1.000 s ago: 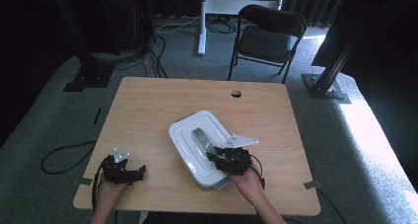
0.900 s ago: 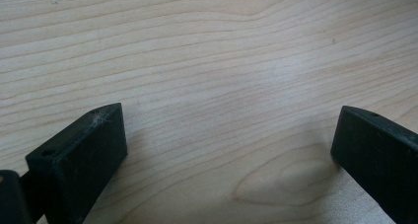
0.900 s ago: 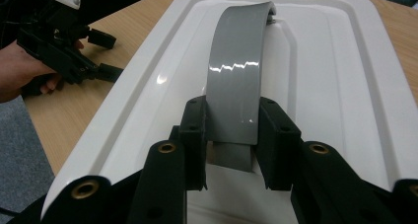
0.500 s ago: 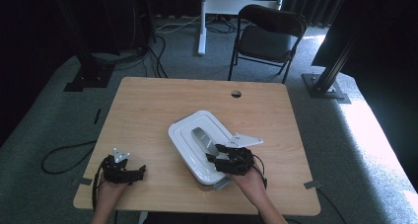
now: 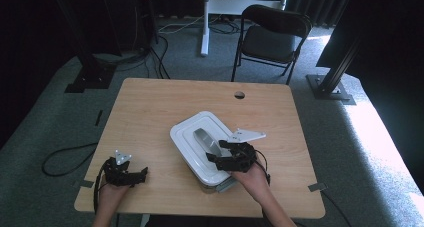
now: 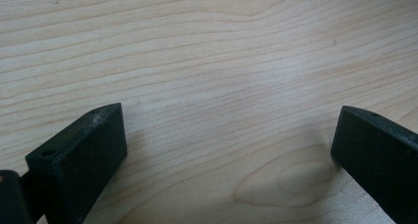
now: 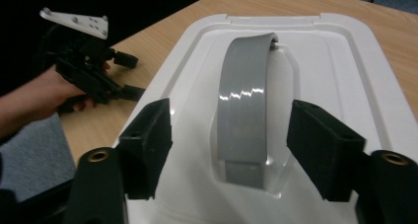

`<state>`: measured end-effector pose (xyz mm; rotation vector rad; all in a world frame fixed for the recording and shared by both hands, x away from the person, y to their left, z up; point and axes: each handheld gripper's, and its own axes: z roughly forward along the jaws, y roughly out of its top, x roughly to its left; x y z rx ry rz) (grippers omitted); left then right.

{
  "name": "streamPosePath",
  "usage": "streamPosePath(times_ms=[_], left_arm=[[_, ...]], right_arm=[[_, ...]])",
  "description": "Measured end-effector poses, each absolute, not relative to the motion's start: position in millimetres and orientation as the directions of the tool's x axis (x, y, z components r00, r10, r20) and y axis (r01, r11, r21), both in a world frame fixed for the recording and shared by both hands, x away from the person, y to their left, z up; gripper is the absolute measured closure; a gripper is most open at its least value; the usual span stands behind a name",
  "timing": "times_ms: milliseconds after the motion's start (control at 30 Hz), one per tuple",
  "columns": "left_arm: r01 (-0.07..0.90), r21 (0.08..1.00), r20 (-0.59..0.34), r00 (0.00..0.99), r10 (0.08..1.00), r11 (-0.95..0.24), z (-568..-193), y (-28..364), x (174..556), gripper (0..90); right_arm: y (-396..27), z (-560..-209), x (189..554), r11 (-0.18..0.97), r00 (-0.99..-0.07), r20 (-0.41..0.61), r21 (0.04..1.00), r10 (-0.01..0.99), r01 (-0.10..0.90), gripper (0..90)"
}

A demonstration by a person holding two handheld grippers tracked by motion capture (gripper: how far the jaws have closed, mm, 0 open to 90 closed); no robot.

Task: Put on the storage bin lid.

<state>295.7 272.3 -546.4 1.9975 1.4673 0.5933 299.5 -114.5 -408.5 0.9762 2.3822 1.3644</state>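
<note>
A white lidded box (image 5: 189, 131) sits at the table's middle, with a grey arched handle (image 5: 204, 138) standing up from its lid. My right gripper (image 5: 216, 152) reaches over the box's near right corner. In the right gripper view the gripper (image 7: 230, 113) straddles the handle (image 7: 244, 110), with a gap on each side and neither pad touching it. Its jaws have just been opening. My left gripper (image 5: 143, 177) lies on the wood at the front left. Its jaws (image 6: 231, 130) stand wide apart over bare tabletop.
The wooden table (image 5: 150, 107) has a cable hole (image 5: 239, 94) near its far edge. A folding chair (image 5: 272, 37) stands behind it, and dark stands flank it on the carpet. The other hand and its gripper (image 7: 132, 76) show at the left in the right gripper view.
The right gripper's jaws have spread apart at the handle, and its hand has shifted only slightly. The left gripper has stayed put.
</note>
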Motion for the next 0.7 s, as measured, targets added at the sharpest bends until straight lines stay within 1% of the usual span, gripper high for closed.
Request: streamPosePath(times_ms=[33,67,100,133,167,200,467,600,700], left_arm=[[0.695,0.683,0.012,0.294,0.956,-0.223,-546.4,272.3,295.7,0.9],[0.696,0.682,0.012,0.295,0.955,-0.224,-546.2,272.4,295.6,0.9],[0.696,0.682,0.012,0.295,0.955,-0.224,-546.2,272.4,295.6,0.9],[0.696,0.682,0.013,0.296,0.955,-0.225,-546.2,272.5,295.7,0.9],[0.696,0.682,0.012,0.296,0.955,-0.225,-546.3,272.5,295.7,0.9],[0.695,0.683,0.012,0.296,0.955,-0.224,-546.3,272.5,295.8,0.8],[0.695,0.683,0.014,0.298,0.955,-0.226,-546.4,272.6,295.8,0.9],[0.694,0.684,0.013,0.296,0.955,-0.224,-546.4,272.4,295.8,0.8],[0.695,0.684,0.013,0.295,0.955,-0.224,-546.4,272.3,295.8,0.8]], right_arm=[[-111.6,-411.2,299.8,0.357,-0.752,0.111,0.828,0.65,0.432,51.0],[-111.6,-411.2,299.8,0.357,-0.752,0.111,0.828,0.65,0.432,51.0],[-109.4,-415.4,299.0,0.364,-0.74,0.106,0.819,0.665,0.444,59.5],[-109.1,-417.8,298.4,0.36,-0.738,0.117,0.815,0.665,0.453,64.0],[-109.1,-417.8,298.4,0.36,-0.738,0.117,0.815,0.665,0.453,64.0],[-108.9,-419.5,297.0,0.351,-0.727,0.118,0.816,0.677,0.46,66.3],[-105.4,-422.5,287.8,0.387,-0.725,0.077,0.804,0.684,0.451,67.3],[-109.7,-427.1,286.0,0.359,-0.721,0.1,0.815,0.685,0.455,67.4],[-108.3,-427.0,285.5,0.362,-0.718,0.093,0.815,0.689,0.453,67.3]])
